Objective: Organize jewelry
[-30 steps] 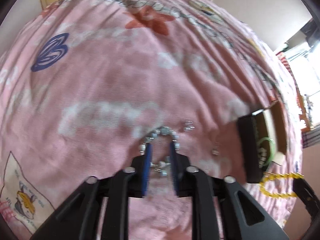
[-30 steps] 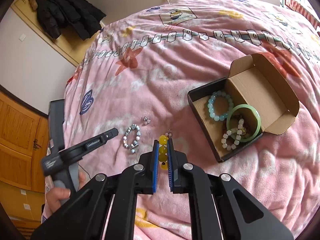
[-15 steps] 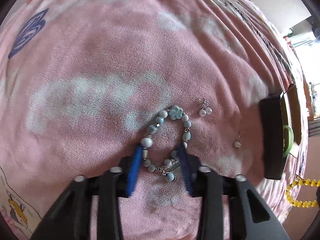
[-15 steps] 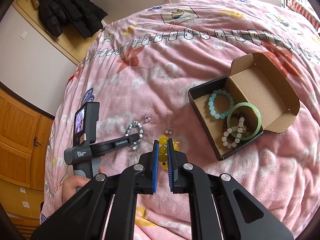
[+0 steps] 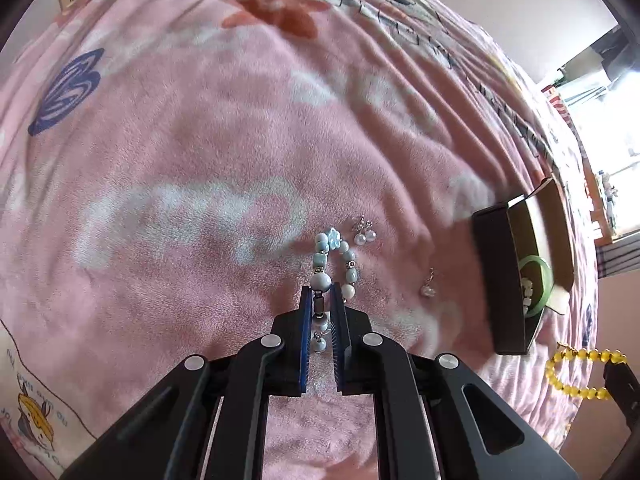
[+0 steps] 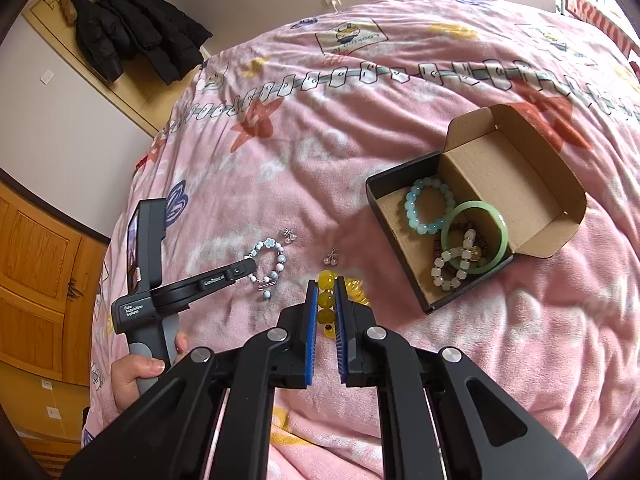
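**Both grippers pinching bracelets on pink bed**

Left gripper (image 5: 321, 300): blue pads nearly together, pinched on the near side of the pale blue and white beaded bracelet (image 5: 334, 258). Jaws have just been closing, bracelet strand between them. The rest of the bracelet loops out ahead on the pink printed fleece blanket (image 5: 180, 160), flower-shaped bead at the far end. In the right wrist view the left gripper (image 6: 250, 268) is held by a hand (image 6: 136, 376) low at left, its tip at the same bracelet.

Right gripper (image 6: 326, 292): pads pressed on the yellow round-bead bracelet (image 6: 326, 300), three beads stacked between the fingers, more of the strand showing just right of the fingers over the blanket.

Just beyond the yellow beads, a small pearl earring (image 6: 331, 258) lies loose. Another pearl earring pair (image 6: 289, 235) sits just beside the blue bracelet's far end.

Further right, well apart from both grippers, an open brown cardboard box with black outer wall (image 6: 400, 172), lid flap folded back. Inside: turquoise bead bracelet (image 6: 428, 208), green jade-like bangle (image 6: 476, 240), white cube-bead bracelet (image 6: 452, 266) overlapping the bangle.

Far back, black padded coats (image 6: 132, 24) hang on the wall.
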`<control>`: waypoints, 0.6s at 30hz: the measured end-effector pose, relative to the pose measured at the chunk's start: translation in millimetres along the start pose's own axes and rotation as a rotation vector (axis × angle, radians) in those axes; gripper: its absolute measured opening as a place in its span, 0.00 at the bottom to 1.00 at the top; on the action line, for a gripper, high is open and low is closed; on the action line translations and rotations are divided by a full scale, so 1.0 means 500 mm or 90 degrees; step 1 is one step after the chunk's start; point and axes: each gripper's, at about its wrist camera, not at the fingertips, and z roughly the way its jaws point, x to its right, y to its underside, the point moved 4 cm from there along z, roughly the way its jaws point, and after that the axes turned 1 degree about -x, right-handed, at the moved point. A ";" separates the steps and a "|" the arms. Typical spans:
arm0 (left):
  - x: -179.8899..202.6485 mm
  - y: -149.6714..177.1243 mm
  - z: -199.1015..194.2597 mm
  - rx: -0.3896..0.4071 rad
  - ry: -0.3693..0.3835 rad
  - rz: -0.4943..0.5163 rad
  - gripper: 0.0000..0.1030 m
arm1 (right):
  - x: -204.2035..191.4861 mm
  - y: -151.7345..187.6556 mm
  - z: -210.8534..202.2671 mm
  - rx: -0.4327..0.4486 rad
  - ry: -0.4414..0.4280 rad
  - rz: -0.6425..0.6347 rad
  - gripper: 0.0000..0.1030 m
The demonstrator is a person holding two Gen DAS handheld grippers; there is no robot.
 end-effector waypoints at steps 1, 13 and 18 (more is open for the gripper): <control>0.006 -0.002 -0.002 0.002 0.000 -0.001 0.10 | 0.000 0.000 -0.003 0.002 0.000 0.000 0.09; 0.060 0.013 -0.077 0.064 -0.008 0.055 0.10 | 0.011 0.010 -0.030 0.017 0.000 -0.002 0.09; 0.088 0.016 -0.101 0.088 -0.023 0.080 0.10 | 0.024 0.015 -0.037 0.017 -0.001 0.003 0.09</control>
